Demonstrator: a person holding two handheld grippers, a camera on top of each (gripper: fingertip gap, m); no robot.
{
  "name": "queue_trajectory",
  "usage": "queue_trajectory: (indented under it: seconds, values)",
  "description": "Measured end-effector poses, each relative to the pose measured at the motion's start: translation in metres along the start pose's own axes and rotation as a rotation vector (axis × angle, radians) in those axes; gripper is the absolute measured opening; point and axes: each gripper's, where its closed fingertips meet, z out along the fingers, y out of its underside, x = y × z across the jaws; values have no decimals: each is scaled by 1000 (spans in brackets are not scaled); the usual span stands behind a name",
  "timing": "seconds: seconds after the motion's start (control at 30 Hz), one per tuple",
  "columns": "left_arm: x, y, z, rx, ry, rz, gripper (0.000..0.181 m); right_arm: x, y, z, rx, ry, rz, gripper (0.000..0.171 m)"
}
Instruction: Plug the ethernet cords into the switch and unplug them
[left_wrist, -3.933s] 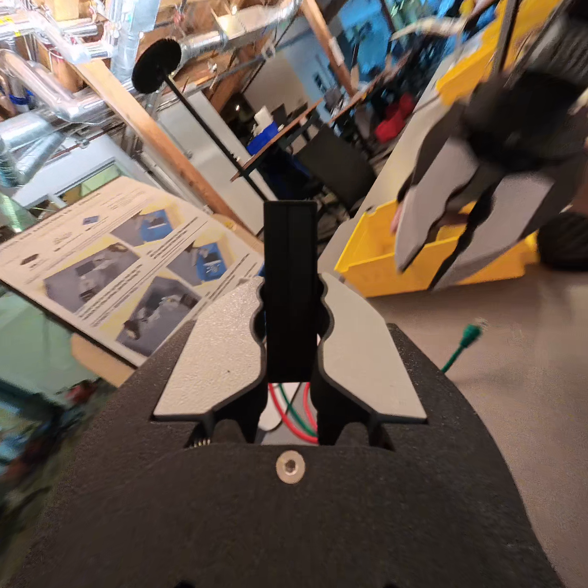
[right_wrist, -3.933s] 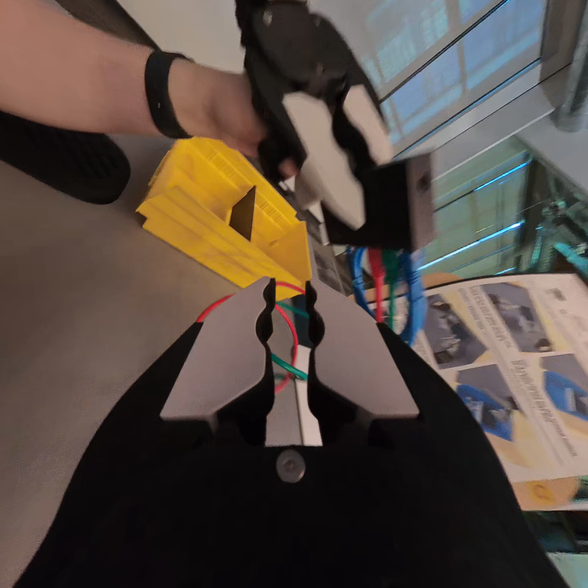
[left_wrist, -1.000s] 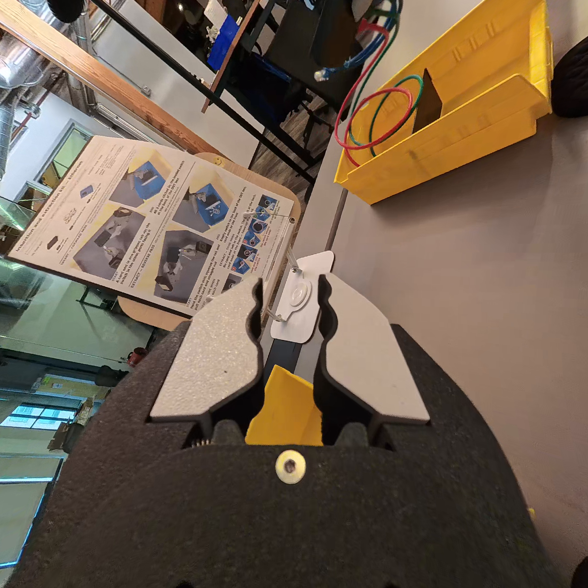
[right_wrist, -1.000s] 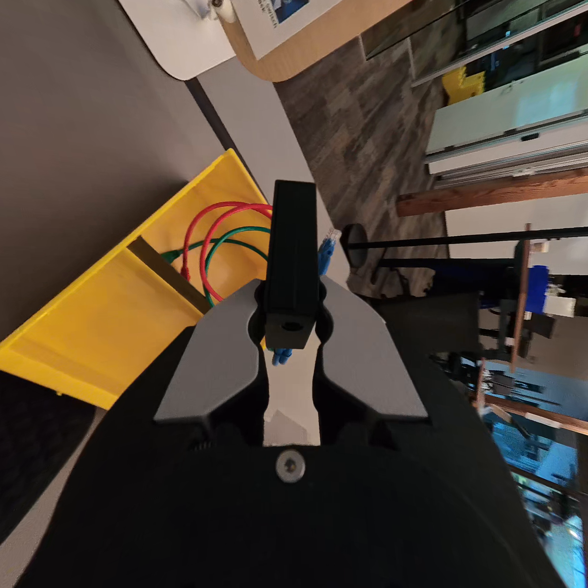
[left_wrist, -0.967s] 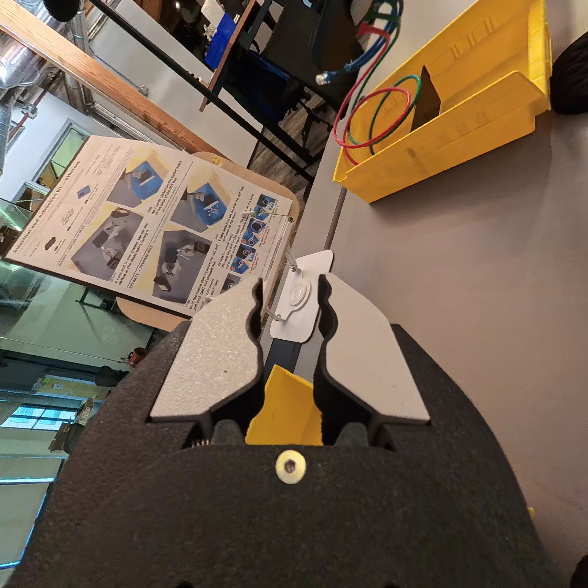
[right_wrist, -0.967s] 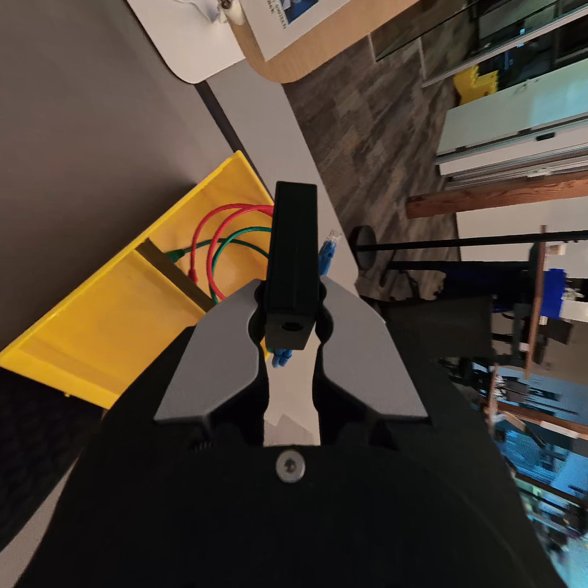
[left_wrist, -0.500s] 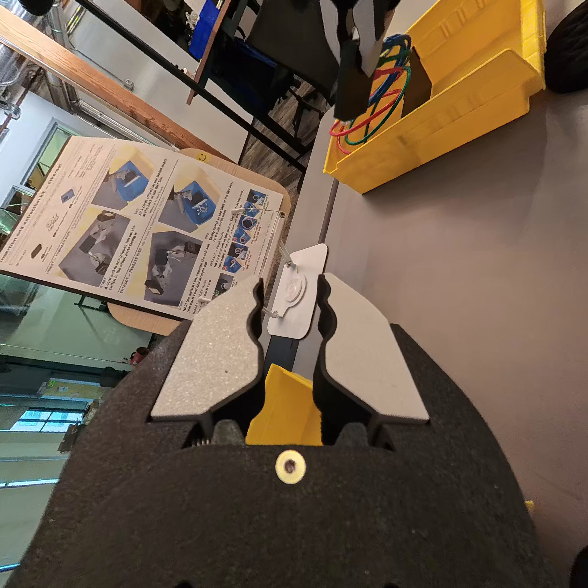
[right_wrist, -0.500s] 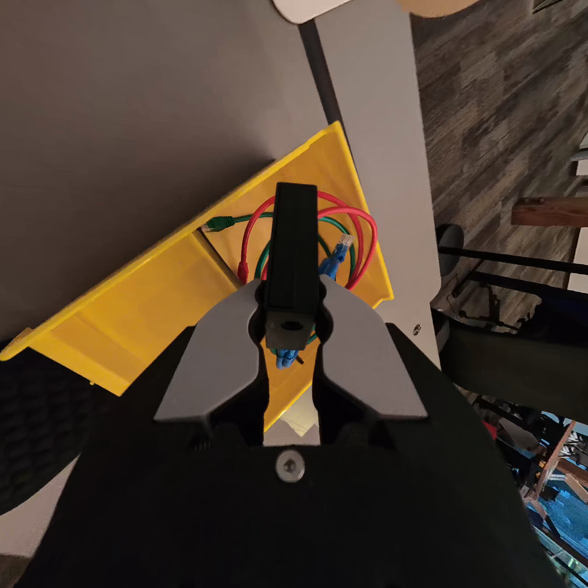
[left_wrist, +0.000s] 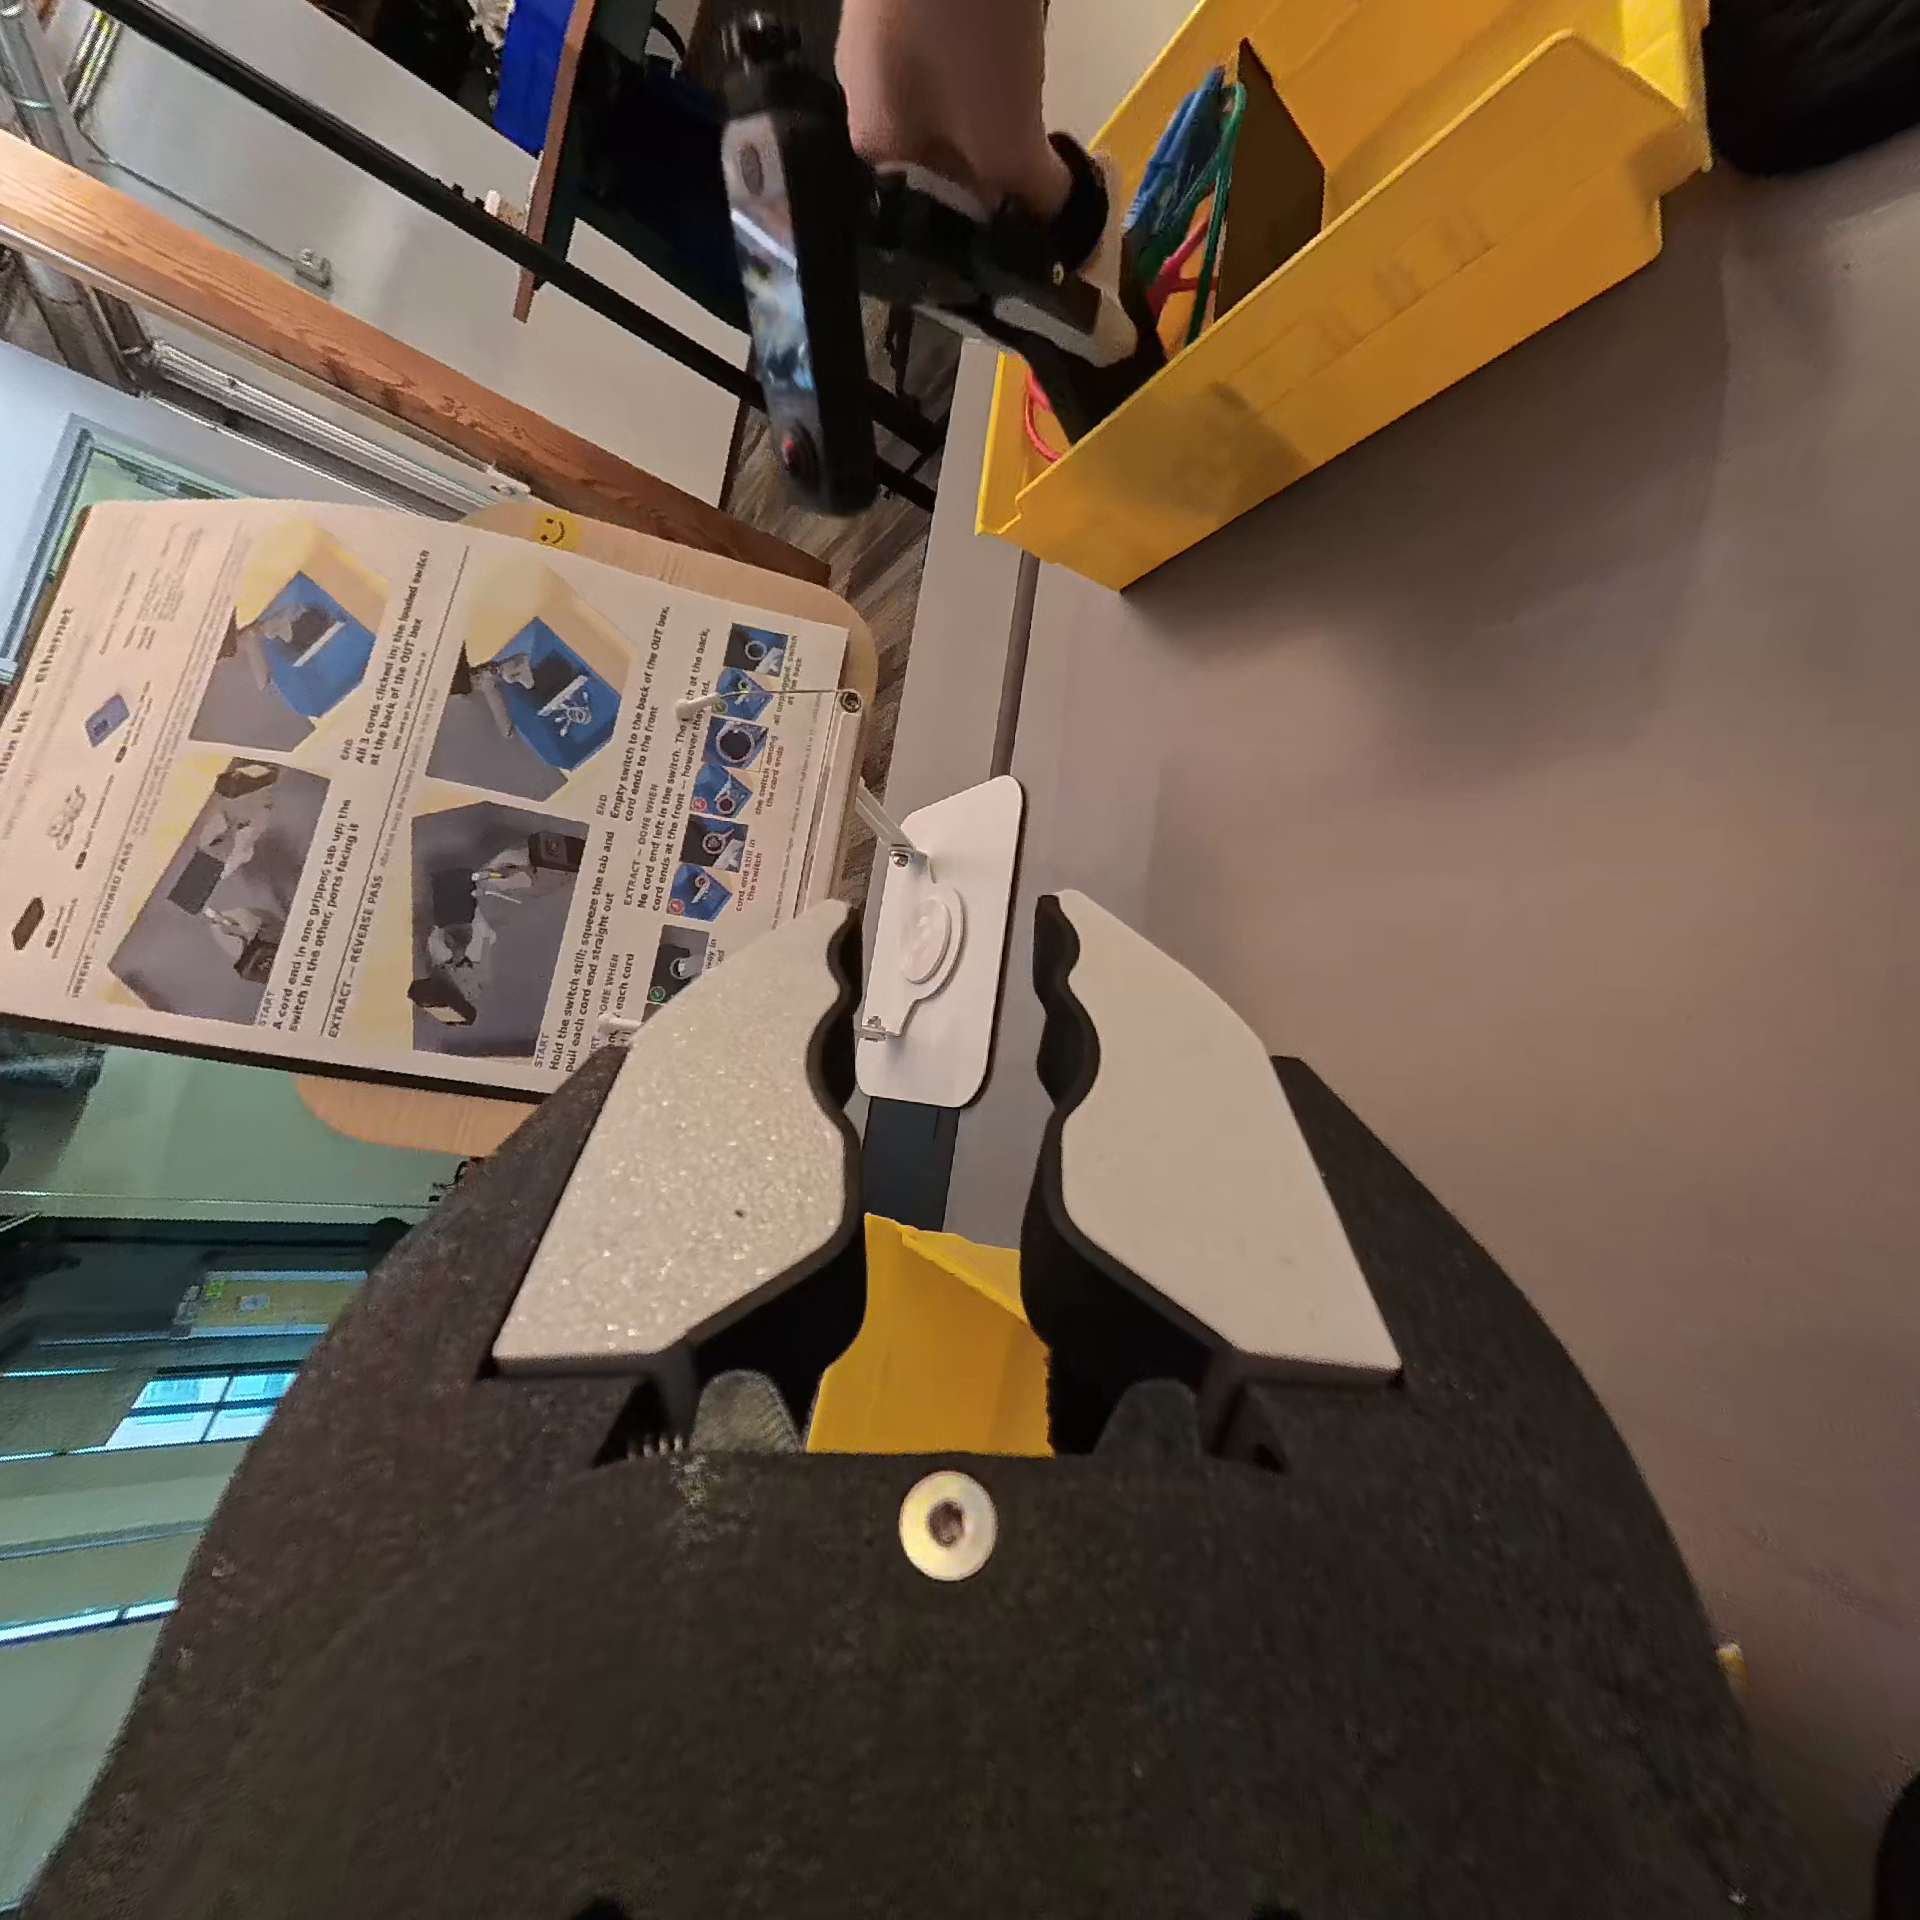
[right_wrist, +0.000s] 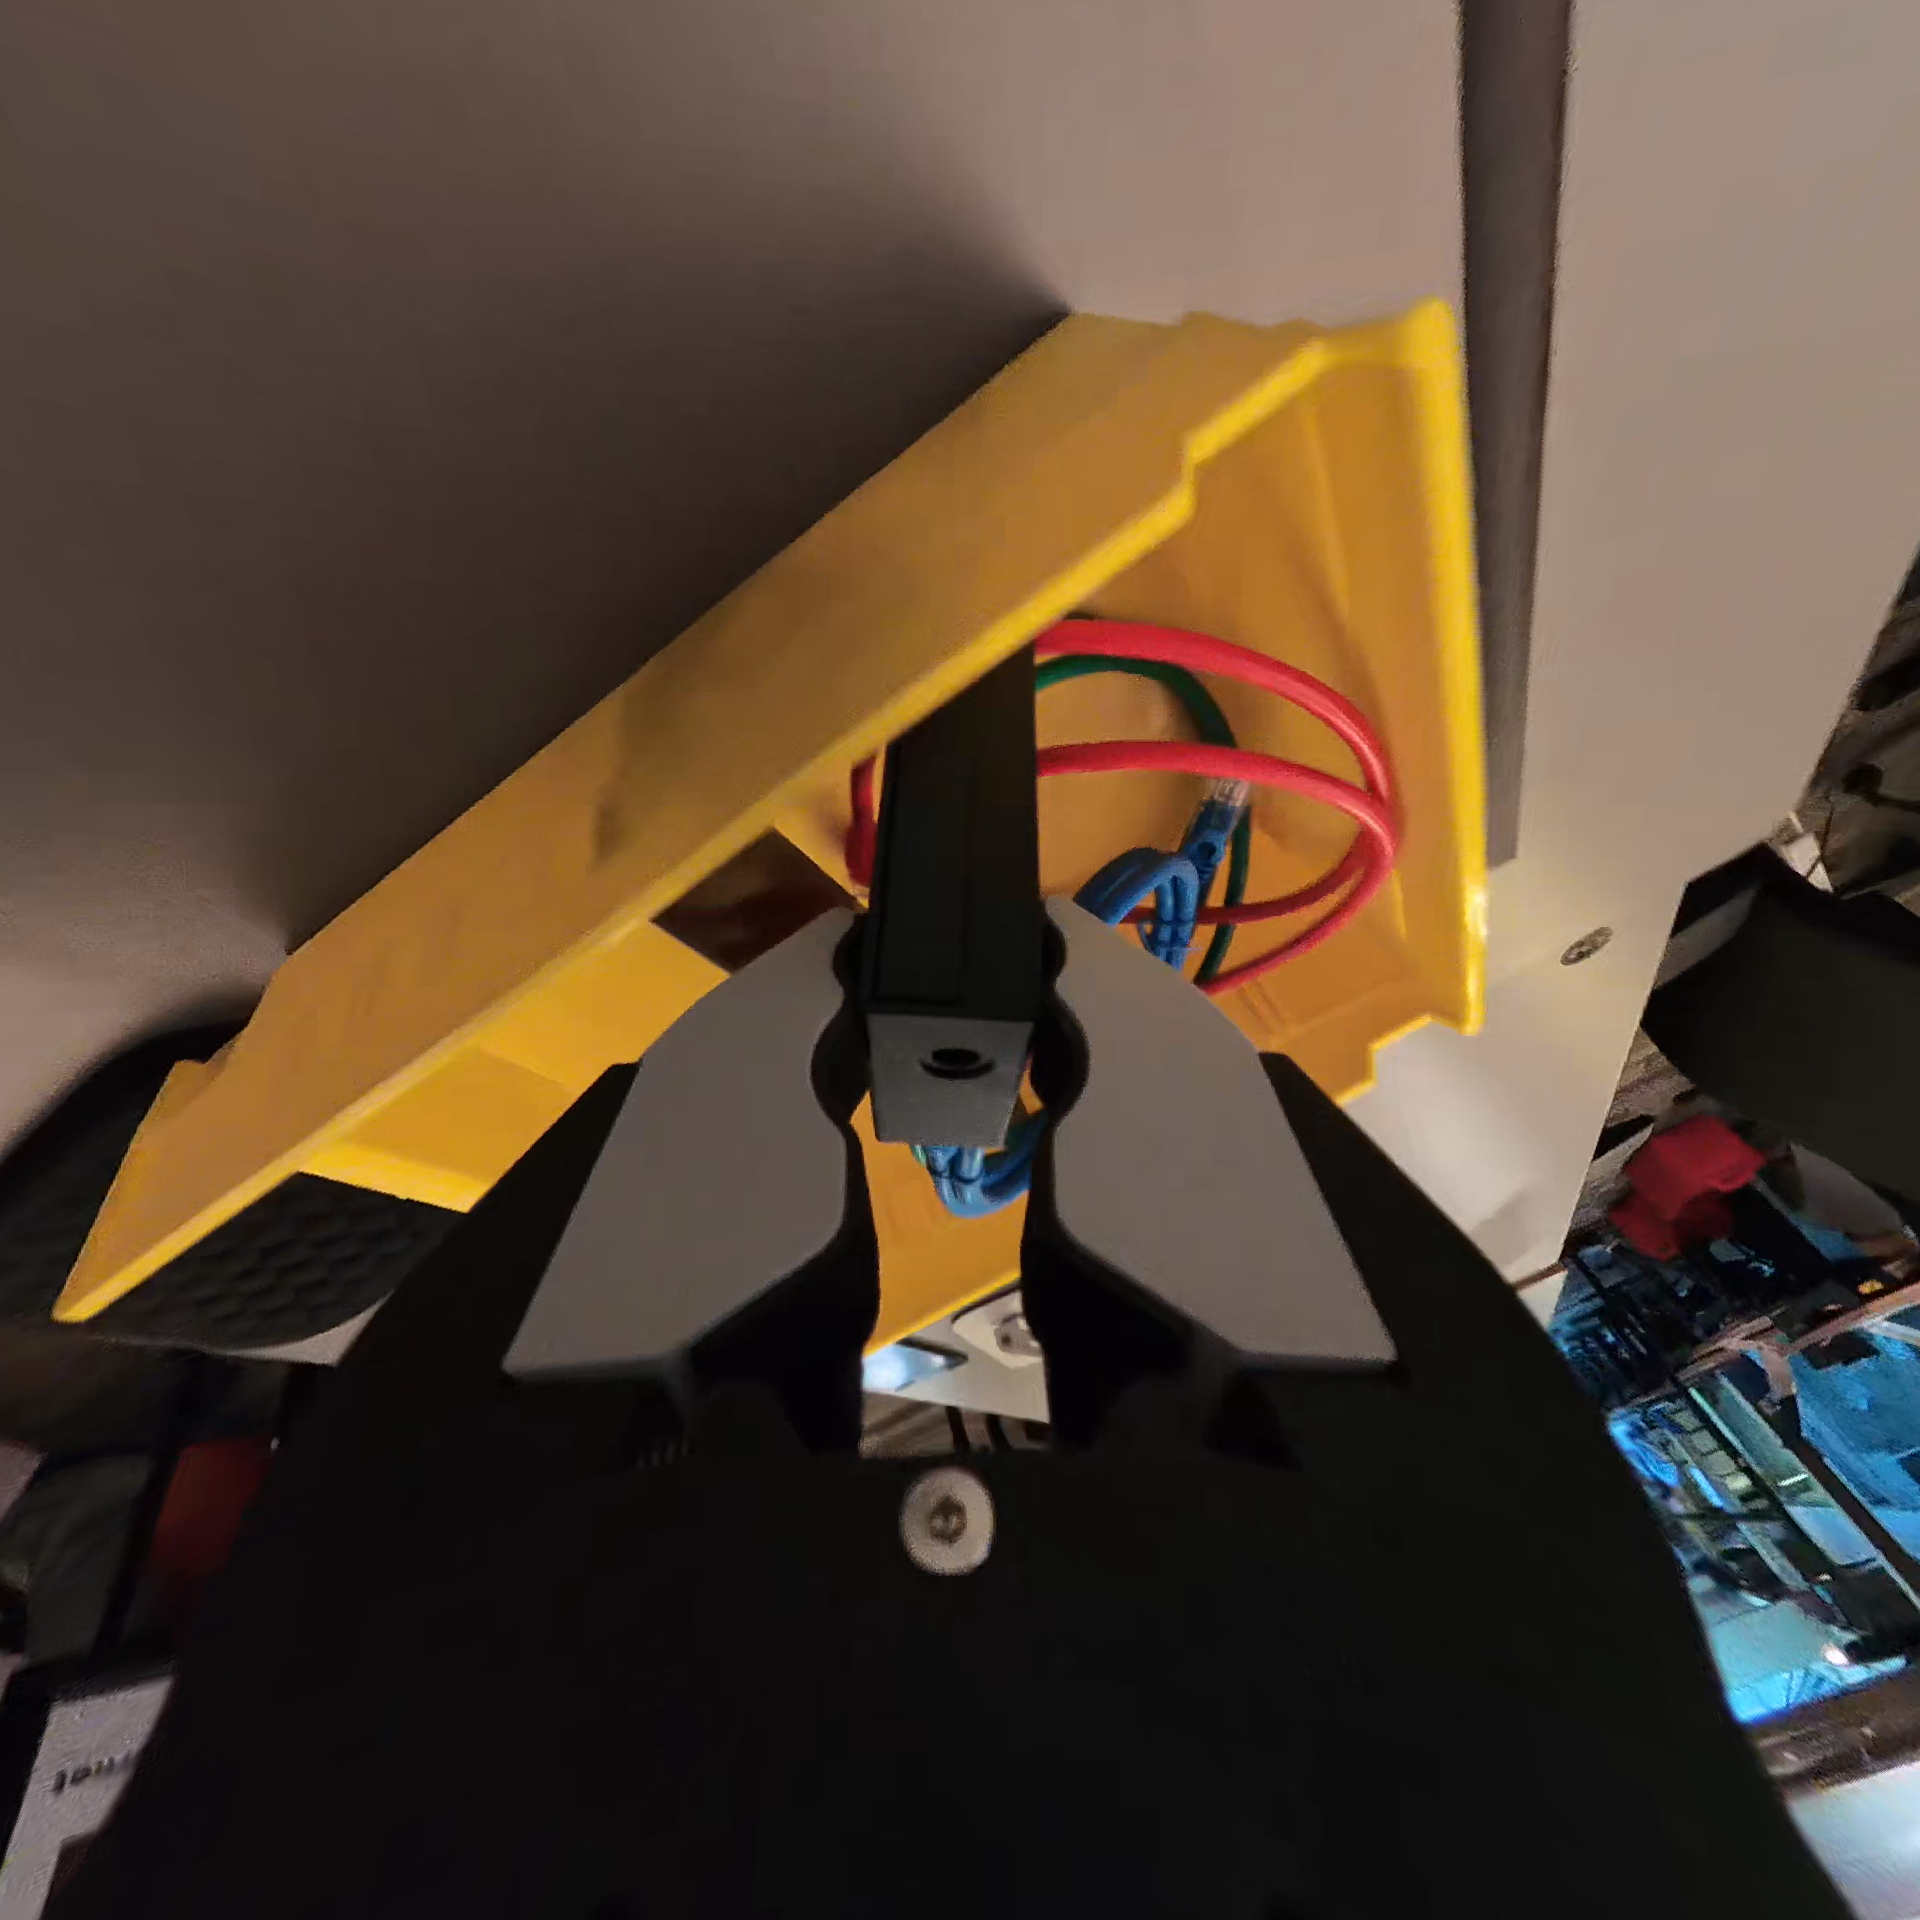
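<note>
Right gripper (right_wrist: 951, 1023) is clamped on the black switch (right_wrist: 956, 904), pointing toward 12 o'clock into the yellow bin (right_wrist: 727, 748); red cord (right_wrist: 1299, 727), green cord (right_wrist: 1216, 727) and blue cord (right_wrist: 1164, 894) coil at 1 o'clock inside. Left gripper (left_wrist: 945, 966) gapes empty above the grey table (left_wrist: 1455, 831), white stand base (left_wrist: 935, 945) beyond, instruction sheet (left_wrist: 416, 779) at 10 o'clock

instruction sheet (left_wrist: 416, 790) | left of the frame in the left wrist view, on a wooden board (left_wrist: 582, 540) | bears printed headings, captions and photo panels, wording not given | smiley sticker (left_wrist: 557, 531) on the board's upper edge | right wrist view: faint marks on a grey thing at lower left, unreadable
</note>
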Motion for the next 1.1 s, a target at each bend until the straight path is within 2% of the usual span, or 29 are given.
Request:
queue_trajectory:
  seconds: [0.13, 0.37, 0.47, 0.6, 0.7, 0.77, 0.83, 0.9, 0.97, 1.03, 1.1]
  values:
    - [0, 1, 2, 0, 3, -11, 31, -3, -5, 18, -94, -15, -40, 29]
    - [-11, 9, -4, -5, -25, -62, 31, 4, 10, 6, -83, 23, 5, 41]
    - [-16, 12, -10, -5, -41, -72, 31, 15, 16, -15, 21, 114, 4, 56]
    - [-24, 19, -18, -34, -76, -75, 31, 25, 34, -57, 262, 223, 114, 45]
    - [-31, 23, -26, -49, -111, -90, 31, 29, 62, -84, 451, 325, 296, 41]
    - [-39, 30, -32, -79, -144, -118, 31, 29, 87, -87, 561, 345, 474, 40]
    - [-45, 44, -41, -141, -163, -201, 30, 26, 131, -66, 558, 286, 816, 38]
    - [-54, 66, -52, -231, -198, -323, 30, 6, 156, -33, 563, 85, 1084, 34]
    - [-66, 91, -66, -332, -280, -427, 30, 4, 163, -13, 660, 6, 1159, 29]
    - [-68, 113, -76, -412, -307, -543, 30, 10, 176, 9, 664, 59, 1166, 29]
    - [-69, 128, -80, -458, -325, -658, 30, 13, 188, 28, 620, 21, 1199, 32]
